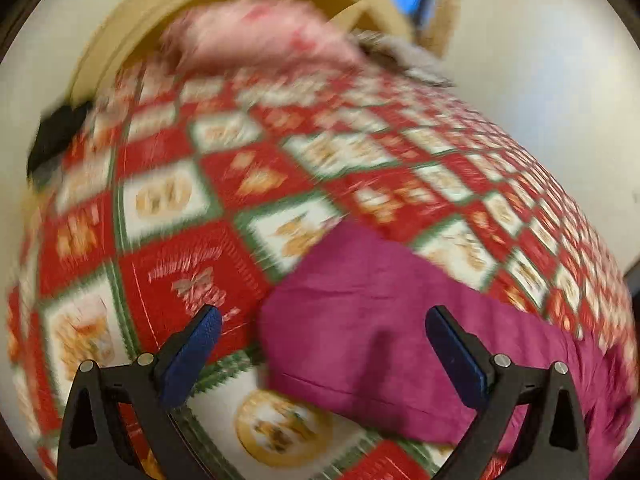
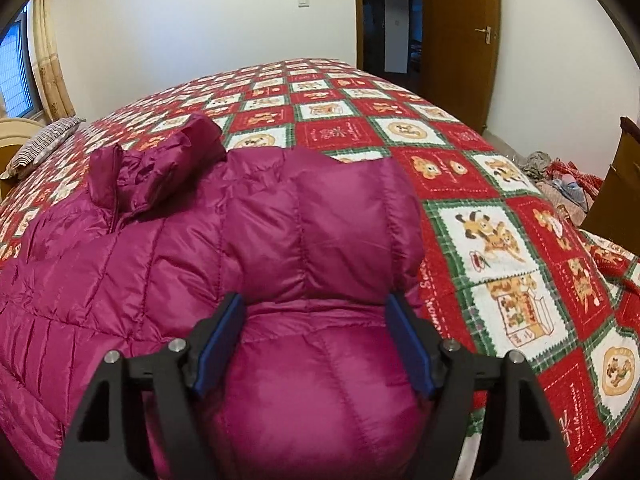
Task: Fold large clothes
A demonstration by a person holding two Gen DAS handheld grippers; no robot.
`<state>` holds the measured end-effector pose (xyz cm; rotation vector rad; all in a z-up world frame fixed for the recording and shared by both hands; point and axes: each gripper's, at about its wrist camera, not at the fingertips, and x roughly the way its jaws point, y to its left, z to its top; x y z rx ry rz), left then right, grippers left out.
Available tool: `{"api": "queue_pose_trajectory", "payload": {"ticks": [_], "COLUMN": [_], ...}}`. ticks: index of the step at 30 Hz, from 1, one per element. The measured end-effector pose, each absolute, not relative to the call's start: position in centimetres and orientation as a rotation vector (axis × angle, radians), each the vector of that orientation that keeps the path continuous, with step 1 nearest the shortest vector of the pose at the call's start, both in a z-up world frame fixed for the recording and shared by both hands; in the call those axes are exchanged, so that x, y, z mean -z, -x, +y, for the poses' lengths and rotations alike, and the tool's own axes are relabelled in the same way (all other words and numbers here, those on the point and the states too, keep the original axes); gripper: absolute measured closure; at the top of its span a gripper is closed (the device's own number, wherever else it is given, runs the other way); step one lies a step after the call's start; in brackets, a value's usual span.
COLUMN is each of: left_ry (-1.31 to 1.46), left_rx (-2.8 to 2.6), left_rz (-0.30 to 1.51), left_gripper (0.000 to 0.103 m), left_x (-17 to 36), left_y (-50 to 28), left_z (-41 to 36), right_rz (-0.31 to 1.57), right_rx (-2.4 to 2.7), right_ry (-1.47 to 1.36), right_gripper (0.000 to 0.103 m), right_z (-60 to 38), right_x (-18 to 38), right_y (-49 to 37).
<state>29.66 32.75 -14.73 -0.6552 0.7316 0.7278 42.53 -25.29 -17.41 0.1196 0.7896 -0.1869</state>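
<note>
A magenta quilted down jacket (image 2: 208, 240) lies on a bed covered by a red, white and green patchwork quilt (image 2: 500, 240). Its collar (image 2: 156, 164) points to the far left. My right gripper (image 2: 316, 320) is open, its blue pads on either side of a puffy folded part of the jacket, which bulges between them. In the blurred left wrist view, my left gripper (image 1: 324, 320) is open and empty above the quilt (image 1: 180, 200), with a corner of the jacket (image 1: 380, 320) lying between and beyond its fingers.
A striped pillow (image 2: 44, 144) and a cream headboard (image 2: 16, 132) lie at the far left. A pink pillow (image 1: 260, 40) sits at the bed's far end. A brown door (image 2: 460, 40) stands open behind. Clothes (image 2: 560, 176) are piled on the floor at right, by wooden furniture (image 2: 616, 188).
</note>
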Motion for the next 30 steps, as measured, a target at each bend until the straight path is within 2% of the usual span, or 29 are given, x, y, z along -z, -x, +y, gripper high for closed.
{"api": "queue_pose_trajectory", "payload": {"ticks": [2,6,8,9,10,11,14,20,26,30], "left_ry": [0.719,0.632,0.6,0.579,0.563,0.555,0.554,0.453,0.227,0.12], "left_rx": [-0.708,-0.634,-0.626,-0.626,-0.62,-0.605,-0.581,-0.461,-0.162,0.045], "left_rz": [0.761,0.735,0.742,0.752,0.756,0.754,0.739,0.567,0.417,0.383], "left_gripper": [0.001,0.003,0.039,0.046,0.059,0.069,0.082,0.088,0.089,0.089], "left_x": [16.0,15.4,15.7,15.9,15.9,16.0,15.3,9.2,1.2,-0.9], "left_y": [-29.9,-30.8,-31.3,-31.6,-31.4,-31.5,-31.8,-32.6,-34.8,-35.8], "left_z": [33.5,31.8,31.1,31.0,30.9,30.6,30.8,27.1,15.1,6.5], "right_rz": [0.79,0.79,0.789,0.788,0.788,0.787,0.786,0.779,0.768,0.758], "right_rx": [0.188,0.187,0.187,0.188,0.188,0.188,0.187,0.179,0.166,0.155], "right_ry": [-0.118,-0.114,-0.115,-0.115,-0.116,-0.116,-0.119,-0.142,-0.173,-0.2], "right_gripper": [0.027,0.027,0.027,0.027,0.027,0.027,0.027,0.027,0.027,0.027], "right_z": [-25.3,-25.4,-25.4,-25.4,-25.4,-25.4,-25.4,-25.7,-26.1,-26.5], "right_x": [17.4,17.4,17.4,17.4,17.4,17.4,17.5,17.4,17.4,17.5], "right_y": [-42.5,-42.5,-42.5,-42.6,-42.6,-42.5,-42.4,-42.3,-42.2,-42.1]}}
